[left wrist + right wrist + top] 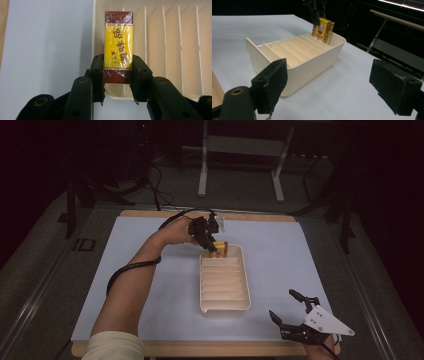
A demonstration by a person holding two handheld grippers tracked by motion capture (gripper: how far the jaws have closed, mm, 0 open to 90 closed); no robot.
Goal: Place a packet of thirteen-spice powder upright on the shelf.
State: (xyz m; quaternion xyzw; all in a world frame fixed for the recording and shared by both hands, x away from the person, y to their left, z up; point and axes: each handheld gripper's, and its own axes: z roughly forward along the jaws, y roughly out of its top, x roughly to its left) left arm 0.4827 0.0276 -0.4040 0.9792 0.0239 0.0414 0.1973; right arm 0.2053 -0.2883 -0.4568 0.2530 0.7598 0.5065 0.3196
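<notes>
Place: looks like a lab or recording studio, dimly lit.
Work surface: pale blue sheet [150, 270] over a light wooden tabletop [210, 348], centre of the high view.
Surroundings: dark grey floor [240, 185]; white metal stand legs [202, 170] at upper centre; black cables [160, 185] trailing at upper left.
Background: blackness beyond; lit screen edge [402, 3] at upper right of the right gripper view.

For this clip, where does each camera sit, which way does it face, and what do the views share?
High view: above the person's side, looking forward and down at the slotted tray; both forearms, left claw, right claw.
Left gripper view: on the left claw, looking down at the yellow pack it grips.
Right gripper view: on the open right claw, looking level across the table.
Shared: tray and pack.
</notes>
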